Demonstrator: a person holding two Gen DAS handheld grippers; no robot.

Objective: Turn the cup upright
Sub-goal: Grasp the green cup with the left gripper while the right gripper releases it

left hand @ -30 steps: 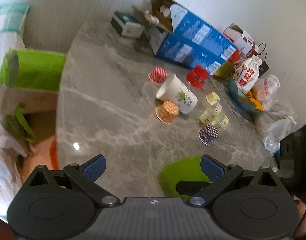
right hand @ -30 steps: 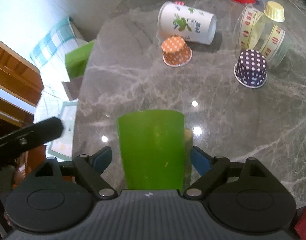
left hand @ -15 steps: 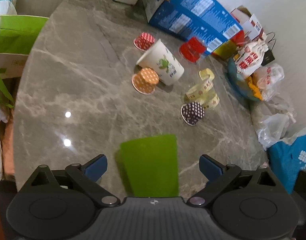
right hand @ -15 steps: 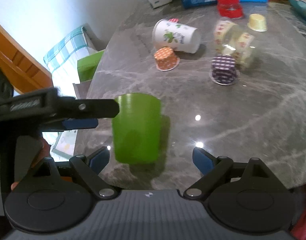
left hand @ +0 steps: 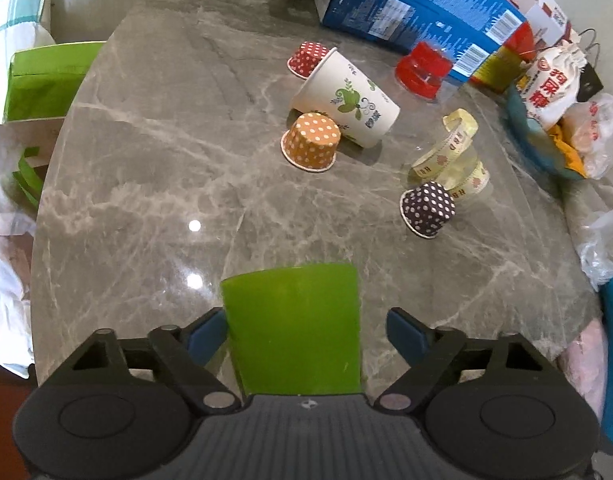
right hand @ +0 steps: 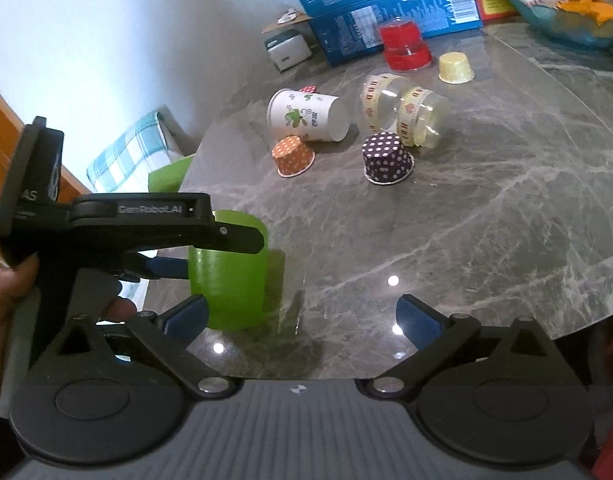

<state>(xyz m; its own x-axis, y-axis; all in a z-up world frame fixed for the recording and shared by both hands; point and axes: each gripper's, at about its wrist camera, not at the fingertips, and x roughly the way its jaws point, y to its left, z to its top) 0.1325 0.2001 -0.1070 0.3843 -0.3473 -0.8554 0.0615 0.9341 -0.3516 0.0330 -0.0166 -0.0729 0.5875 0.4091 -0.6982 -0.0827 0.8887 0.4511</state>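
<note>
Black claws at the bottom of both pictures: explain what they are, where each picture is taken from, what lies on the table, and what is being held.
Each claw is a hand-held two-finger gripper, and a person holds one in each hand. A wide-angle camera on each looks forward along its fingers, so each picture shows its own gripper at the bottom.

In the left wrist view, the left gripper is open around a green cup. One finger is against the cup and the other is apart from it, so it is not clamped. The right gripper is open and holds nothing.

On the grey marble table are a white paper cup on its side, an orange dotted cup, a purple dotted cup and blue boxes.
</note>
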